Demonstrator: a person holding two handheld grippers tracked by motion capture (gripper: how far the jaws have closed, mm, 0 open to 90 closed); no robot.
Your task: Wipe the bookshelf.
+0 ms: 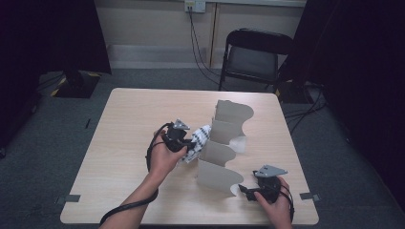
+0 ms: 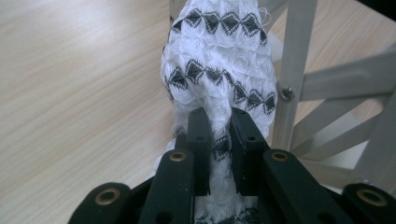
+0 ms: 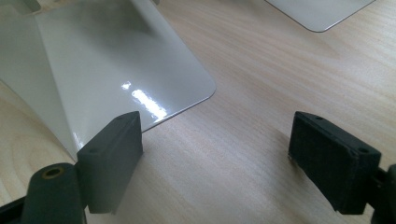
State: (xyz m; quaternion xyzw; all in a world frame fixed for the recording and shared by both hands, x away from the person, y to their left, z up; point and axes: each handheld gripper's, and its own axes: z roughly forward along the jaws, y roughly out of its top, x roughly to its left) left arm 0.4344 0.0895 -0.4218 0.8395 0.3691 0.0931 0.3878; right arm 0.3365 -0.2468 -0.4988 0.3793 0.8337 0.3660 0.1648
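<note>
Left gripper [image 1: 190,141], frame centre, clamped tight on white knitted cloth with black diamond pattern [image 2: 219,74] beside the grey zigzag metal rack [image 1: 224,143] on the wooden bench [image 1: 129,143]; right gripper [image 3: 215,154], lower right, wide open, empty.

Knitted cloth [image 2: 219,70]; glossy smooth rack [image 3: 116,70]; matt wood-grain table [image 1: 129,157].

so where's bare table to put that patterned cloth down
The widest bare stretch of table lies left of the left tongs, which are shut on the patterned cloth. The far edge behind the white rack is bare too. It is crowded by the rack's panels, and near the open right tongs at its front foot.
</note>
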